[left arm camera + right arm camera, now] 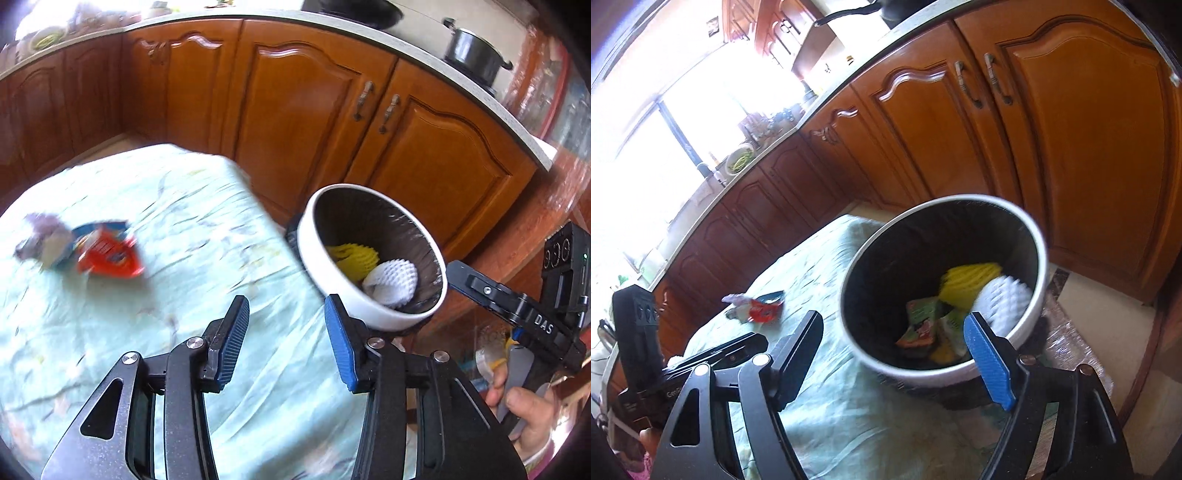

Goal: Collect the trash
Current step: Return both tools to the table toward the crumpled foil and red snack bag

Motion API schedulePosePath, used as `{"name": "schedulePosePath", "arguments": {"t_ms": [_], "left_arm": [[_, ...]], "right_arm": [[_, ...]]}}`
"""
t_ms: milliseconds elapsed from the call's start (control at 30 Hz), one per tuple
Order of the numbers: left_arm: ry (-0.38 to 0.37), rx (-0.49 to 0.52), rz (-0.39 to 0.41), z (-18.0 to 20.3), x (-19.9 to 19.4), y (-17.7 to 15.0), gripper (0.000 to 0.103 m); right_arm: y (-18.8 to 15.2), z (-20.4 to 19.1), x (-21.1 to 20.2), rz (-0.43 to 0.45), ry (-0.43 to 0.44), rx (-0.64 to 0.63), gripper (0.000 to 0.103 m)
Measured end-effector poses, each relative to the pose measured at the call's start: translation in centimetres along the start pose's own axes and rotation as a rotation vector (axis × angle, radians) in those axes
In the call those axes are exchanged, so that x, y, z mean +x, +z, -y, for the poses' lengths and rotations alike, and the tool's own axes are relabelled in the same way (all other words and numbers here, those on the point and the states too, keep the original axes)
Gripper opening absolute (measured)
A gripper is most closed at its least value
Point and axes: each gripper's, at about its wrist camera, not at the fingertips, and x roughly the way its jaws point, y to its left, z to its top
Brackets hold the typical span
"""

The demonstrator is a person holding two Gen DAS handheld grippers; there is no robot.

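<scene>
Wood cabinets [306, 107] wrap round the kitchen behind a table [207, 221] w/ a pale green cloth. At its corner sits the white bin [373, 306], black-lined, placed close so trash drops straight in; yellow foam net [351, 260], white foam net [391, 282] and some wrappers [923, 325] already lie inside. Red-blue wrappers [107, 254] plus a purple scrap [40, 229] wait on the cloth, well apart from the bin. Left claw [284, 339] hangs wide open, empty, aimed btwn pile and bin. Right claw [897, 358] also gapes empty, just beside the bin rim, probably done dropping.
</scene>
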Motion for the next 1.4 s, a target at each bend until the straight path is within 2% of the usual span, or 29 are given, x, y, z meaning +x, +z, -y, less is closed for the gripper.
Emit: {"name": "schedulePosePath", "arguments": {"t_ms": [200,600,833,1033,1400], "left_arm": [[0.057,-0.102,0.028,-5.1,-3.0,-2.0,0.043],[0.134,-0.215,0.071,-12.7,-6.7,-3.9,0.043],[0.141,-0.244,0.069,-15.6,-7.2,-3.3,0.043],[0.146,-0.265,0.069,-17.5,-6.9,-2.2,0.046],[0.179,-0.228,0.042,-19.5,-4.9,0.7,0.049]], "right_arm": [[-1.7,-3.6,1.3,-0.05,0.061,-0.037,0.081],[-4.0,-10.5,5.2,-0.134,0.132,-0.117,0.083],[-3.7,-13.6,7.4,-0.157,0.152,-0.15,0.083],[-3.0,-14.6,9.4,-0.188,0.178,-0.139,0.083],[-0.7,-17.3,15.0,-0.254,0.241,-0.118,0.083]]}}
